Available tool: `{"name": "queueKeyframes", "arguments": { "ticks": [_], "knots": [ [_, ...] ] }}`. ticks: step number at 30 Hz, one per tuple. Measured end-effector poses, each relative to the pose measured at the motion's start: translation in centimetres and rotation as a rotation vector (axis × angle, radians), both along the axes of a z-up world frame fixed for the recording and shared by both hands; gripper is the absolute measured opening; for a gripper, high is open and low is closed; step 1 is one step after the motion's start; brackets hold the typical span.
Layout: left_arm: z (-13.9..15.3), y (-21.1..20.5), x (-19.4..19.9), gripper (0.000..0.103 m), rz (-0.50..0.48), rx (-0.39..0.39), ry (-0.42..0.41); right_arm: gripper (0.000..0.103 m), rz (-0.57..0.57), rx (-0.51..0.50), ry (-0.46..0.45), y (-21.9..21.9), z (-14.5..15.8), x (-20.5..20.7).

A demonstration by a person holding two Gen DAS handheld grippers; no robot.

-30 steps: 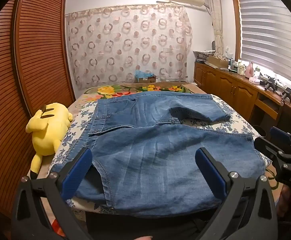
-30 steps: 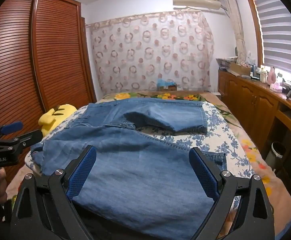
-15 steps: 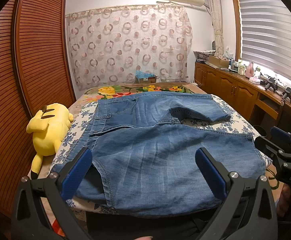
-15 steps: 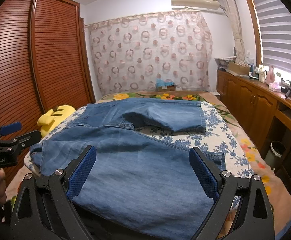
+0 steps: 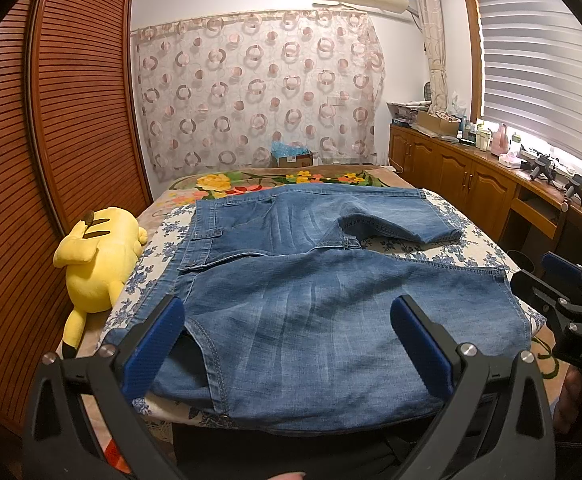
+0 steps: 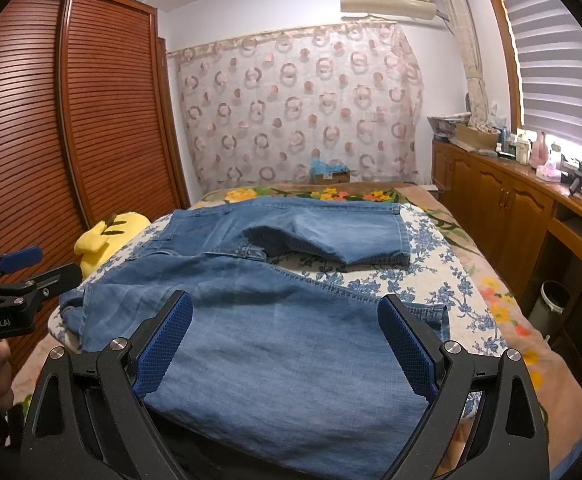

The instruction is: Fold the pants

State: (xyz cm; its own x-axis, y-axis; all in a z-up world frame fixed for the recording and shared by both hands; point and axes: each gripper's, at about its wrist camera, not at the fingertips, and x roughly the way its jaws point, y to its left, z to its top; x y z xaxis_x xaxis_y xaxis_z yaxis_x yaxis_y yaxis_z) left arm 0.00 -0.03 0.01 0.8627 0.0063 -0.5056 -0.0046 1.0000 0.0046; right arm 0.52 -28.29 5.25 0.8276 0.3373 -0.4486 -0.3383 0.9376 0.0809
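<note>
Blue denim pants (image 5: 311,292) lie spread across the bed, waistband at the left, one leg at the far side with its end folded over, the other leg broad and near me. They also show in the right wrist view (image 6: 275,320). My left gripper (image 5: 287,340) is open and empty above the near left part of the pants. My right gripper (image 6: 287,336) is open and empty above the near leg. The right gripper shows at the right edge of the left wrist view (image 5: 563,308); the left gripper shows at the left edge of the right wrist view (image 6: 15,288).
A yellow plush toy (image 5: 95,264) lies on the bed's left edge beside a wooden slatted wardrobe (image 5: 51,160). A wooden cabinet (image 5: 491,188) with bottles runs along the right wall. A floral bed sheet (image 6: 451,280) covers the bed. A bin (image 6: 551,300) stands right of the bed.
Both grippers have barely shifted and stay open. The pants have not moved.
</note>
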Motion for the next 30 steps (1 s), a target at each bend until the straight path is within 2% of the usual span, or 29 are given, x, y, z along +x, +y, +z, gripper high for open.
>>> {"name": "queueKeyframes", "arguments": {
  "ticks": [30],
  "knots": [
    [0.00,-0.01,-0.01,0.103,0.000,0.004,-0.003,0.096,-0.002,0.006,0.001,-0.65,0.17,0.01]
  ]
}}
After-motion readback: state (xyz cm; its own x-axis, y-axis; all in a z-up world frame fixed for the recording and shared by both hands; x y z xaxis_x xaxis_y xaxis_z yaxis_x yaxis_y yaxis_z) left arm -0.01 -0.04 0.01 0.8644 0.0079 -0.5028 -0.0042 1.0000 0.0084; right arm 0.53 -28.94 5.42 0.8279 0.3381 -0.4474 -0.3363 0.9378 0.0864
